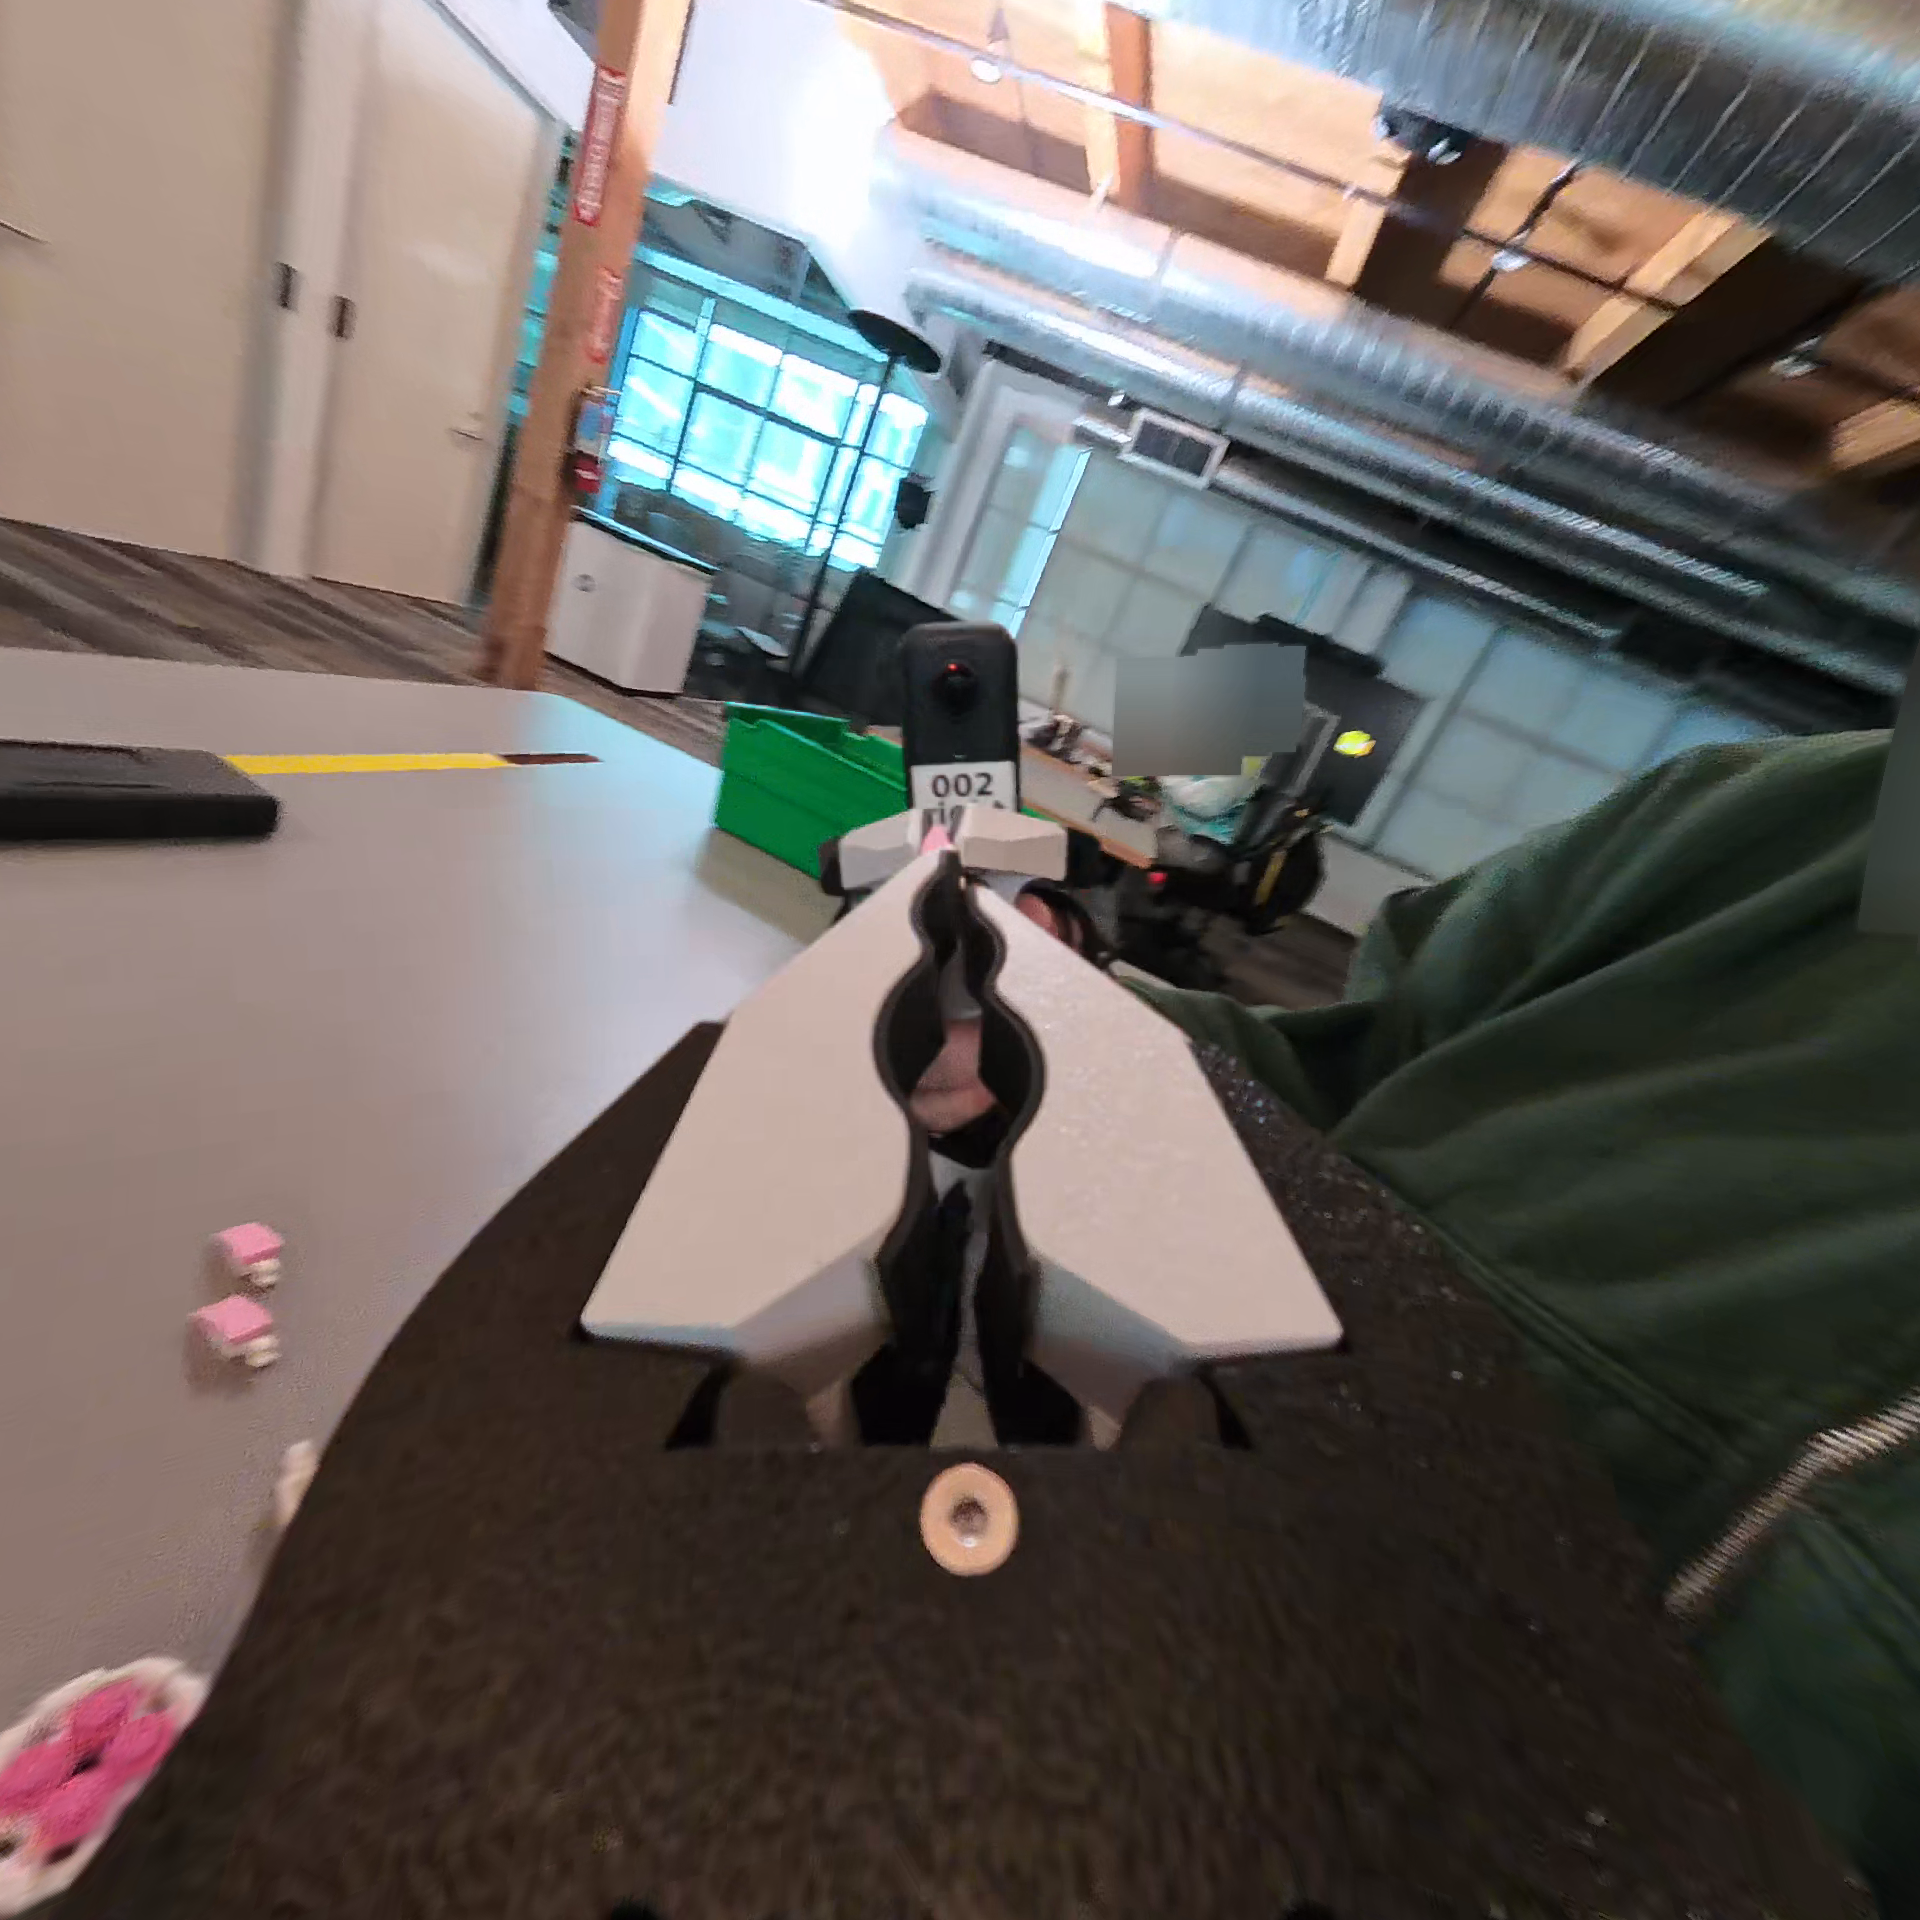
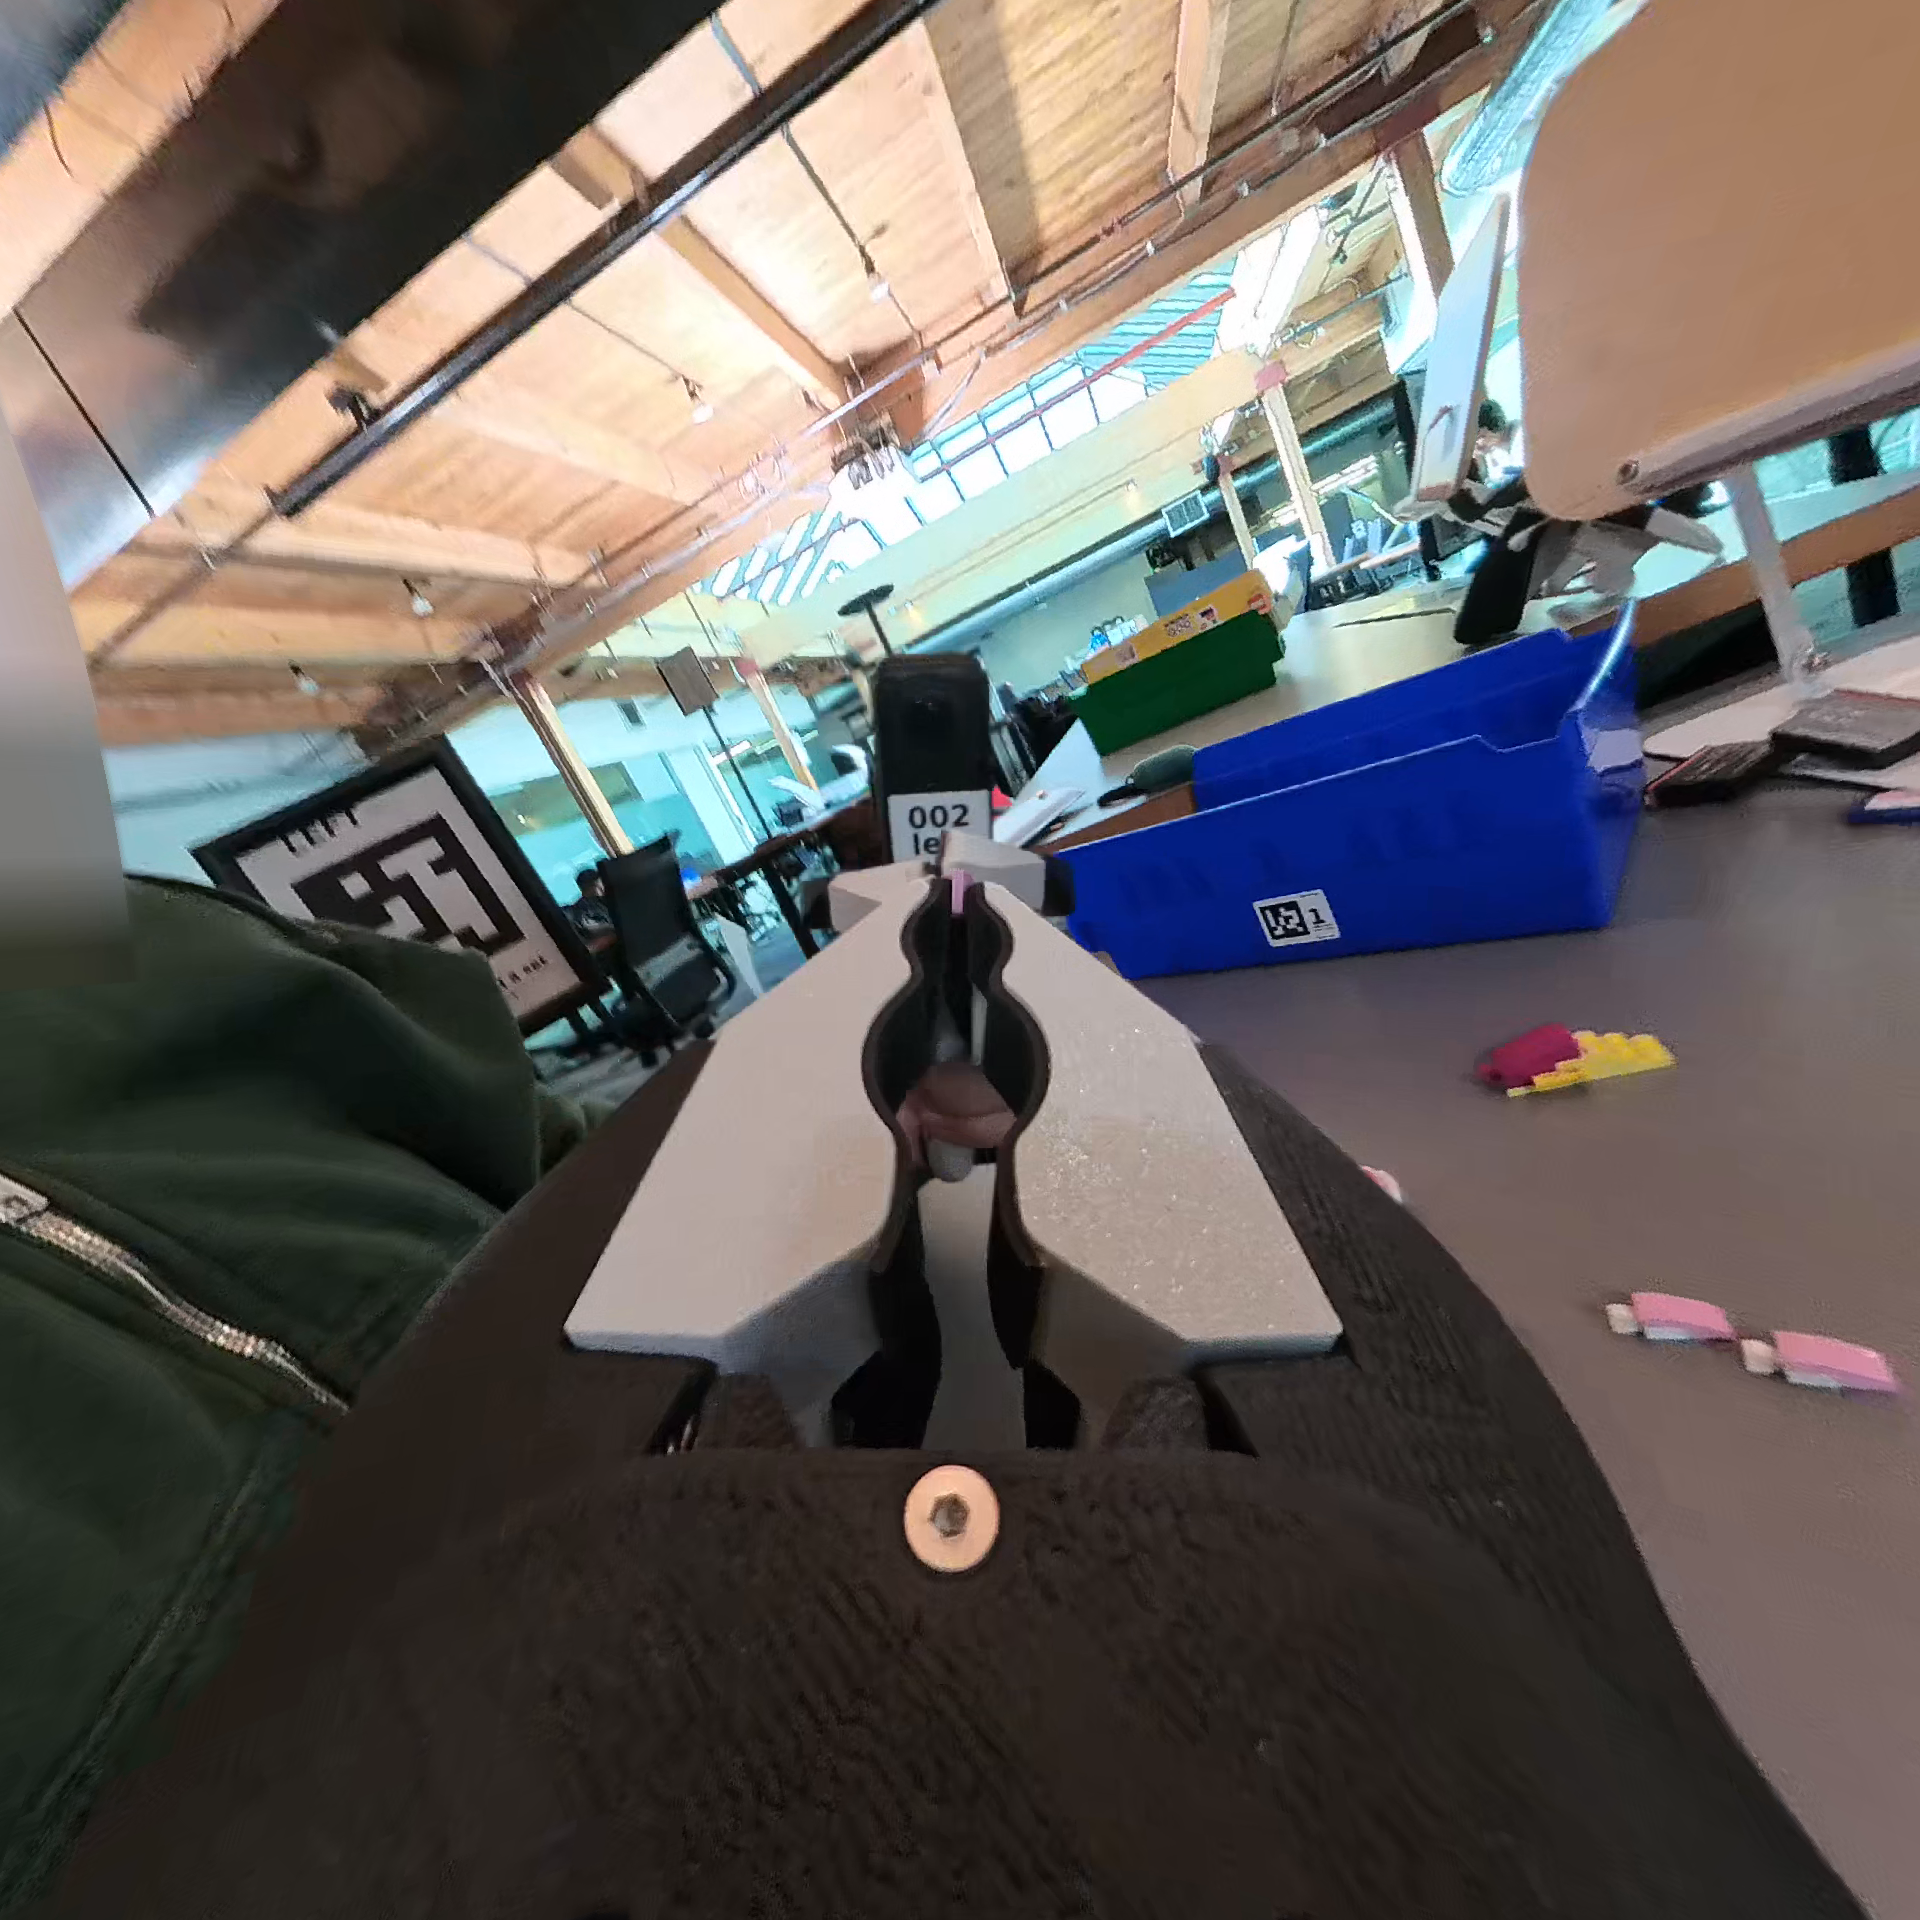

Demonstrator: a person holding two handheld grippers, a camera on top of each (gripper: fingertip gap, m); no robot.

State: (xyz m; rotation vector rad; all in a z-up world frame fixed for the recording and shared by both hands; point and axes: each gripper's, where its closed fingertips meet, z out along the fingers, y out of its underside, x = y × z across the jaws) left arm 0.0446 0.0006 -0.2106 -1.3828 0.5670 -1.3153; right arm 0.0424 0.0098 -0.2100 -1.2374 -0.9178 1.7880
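Observation:
My two grippers are held in the air, pointing at each other tip to tip. In the right wrist view my right gripper (image 2: 958, 891) is shut on a small thin pink brick (image 2: 961, 885) at its tips. The left gripper's grey fingers (image 2: 997, 864) meet it from the far side. In the left wrist view my left gripper (image 1: 948, 860) is shut, with its tips against the same pink brick (image 1: 937, 838). That brick sits between the right gripper's grey fingers (image 1: 1013, 847). Whether the left tips also pinch the brick is hidden.
Two pink bricks (image 1: 247, 1252) lie on the grey table (image 1: 416, 987), also seen in the right wrist view (image 2: 1678, 1320). A magenta and yellow brick cluster (image 2: 1569, 1060), a blue bin (image 2: 1351, 831), a green bin (image 1: 800, 790), a black pad (image 1: 125, 795) and a dish of magenta pieces (image 1: 78, 1756) stand around. A green jacket sleeve (image 1: 1610, 1039) is close by. Only a small space, under 4 cm, lies between the two pairs of fingers.

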